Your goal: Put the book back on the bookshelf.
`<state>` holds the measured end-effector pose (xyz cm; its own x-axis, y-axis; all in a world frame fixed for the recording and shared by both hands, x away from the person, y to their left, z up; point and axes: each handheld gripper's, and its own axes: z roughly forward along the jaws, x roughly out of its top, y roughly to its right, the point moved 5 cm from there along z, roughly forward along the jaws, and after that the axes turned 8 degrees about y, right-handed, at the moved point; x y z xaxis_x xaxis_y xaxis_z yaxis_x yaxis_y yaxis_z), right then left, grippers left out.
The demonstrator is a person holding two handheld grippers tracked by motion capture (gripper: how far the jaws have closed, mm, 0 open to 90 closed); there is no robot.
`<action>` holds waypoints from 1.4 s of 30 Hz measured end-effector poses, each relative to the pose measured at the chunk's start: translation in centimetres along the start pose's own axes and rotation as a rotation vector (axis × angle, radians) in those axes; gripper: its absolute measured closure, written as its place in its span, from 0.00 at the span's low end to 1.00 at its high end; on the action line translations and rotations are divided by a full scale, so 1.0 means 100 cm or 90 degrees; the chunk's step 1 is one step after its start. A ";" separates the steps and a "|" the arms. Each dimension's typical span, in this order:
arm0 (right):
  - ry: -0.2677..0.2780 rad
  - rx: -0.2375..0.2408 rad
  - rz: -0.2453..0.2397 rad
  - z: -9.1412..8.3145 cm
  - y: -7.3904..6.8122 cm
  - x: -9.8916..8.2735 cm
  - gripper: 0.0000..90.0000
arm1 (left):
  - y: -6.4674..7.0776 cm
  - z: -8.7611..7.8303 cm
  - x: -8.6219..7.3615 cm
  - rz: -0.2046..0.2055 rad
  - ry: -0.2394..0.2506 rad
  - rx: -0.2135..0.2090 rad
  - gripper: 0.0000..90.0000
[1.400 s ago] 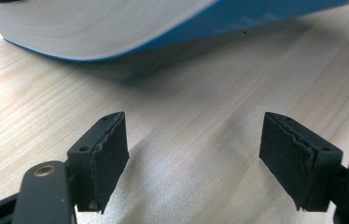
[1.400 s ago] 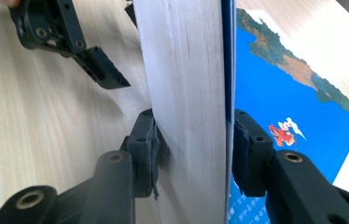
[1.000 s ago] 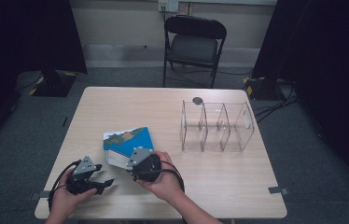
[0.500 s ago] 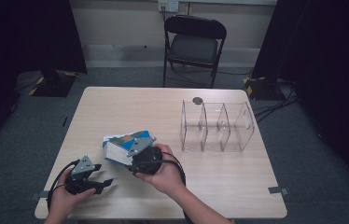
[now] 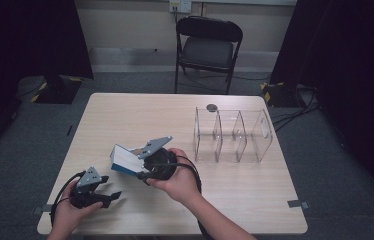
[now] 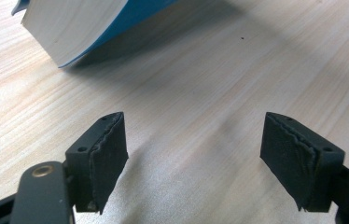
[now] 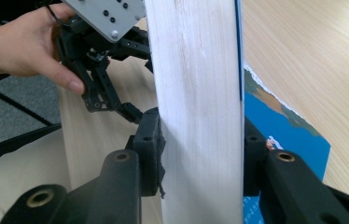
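Observation:
A thick book (image 5: 124, 159) with a blue cover and white page edges hangs tilted above the wooden table (image 5: 255, 190). My right gripper (image 5: 137, 167) is shut on it. In the right gripper view both pads press the book's (image 7: 196, 93) covers, page block upright between the jaws of the right gripper (image 7: 200, 158). My left gripper (image 5: 110, 188) rests low at the table's front left, open, with nothing between its fingers. From the left gripper (image 6: 205, 158), bare wood lies between the jaws and the book's corner (image 6: 70, 23) hangs ahead. The left gripper (image 7: 116, 79) and its hand sit behind the book.
A clear acrylic organizer (image 5: 232, 135) with several upright compartments stands at the right of the table. A small dark round object (image 5: 211, 107) lies just behind it. A black folding chair (image 5: 207, 47) stands beyond the far edge.
My right gripper has lifted the book up off the table and tilted it. The left gripper has stayed where it was.

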<state>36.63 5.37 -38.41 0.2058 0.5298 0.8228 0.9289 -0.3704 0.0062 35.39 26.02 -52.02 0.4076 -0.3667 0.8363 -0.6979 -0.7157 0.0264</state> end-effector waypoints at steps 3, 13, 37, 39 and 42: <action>-0.004 0.005 0.009 -0.003 0.001 0.003 0.69 | 0.000 0.000 0.000 0.004 0.000 0.000 0.25; -0.029 0.024 0.017 -0.008 -0.001 0.013 0.69 | 0.001 0.000 0.002 0.010 0.006 -0.001 0.25; -0.058 0.057 0.050 -0.009 0.018 0.048 0.69 | 0.000 -0.001 0.002 0.006 0.009 0.000 0.25; -0.059 0.057 0.050 -0.008 0.019 0.050 0.69 | -0.001 -0.001 0.002 0.006 0.009 0.001 0.25; -0.054 0.056 0.040 -0.006 0.022 0.053 0.68 | 0.000 -0.001 0.002 0.007 0.009 0.003 0.25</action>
<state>39.59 6.88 -33.67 0.2866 0.5709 0.7694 0.9357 -0.3393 -0.0968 35.42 26.00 -51.82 0.3915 -0.3654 0.8445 -0.6996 -0.7144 0.0152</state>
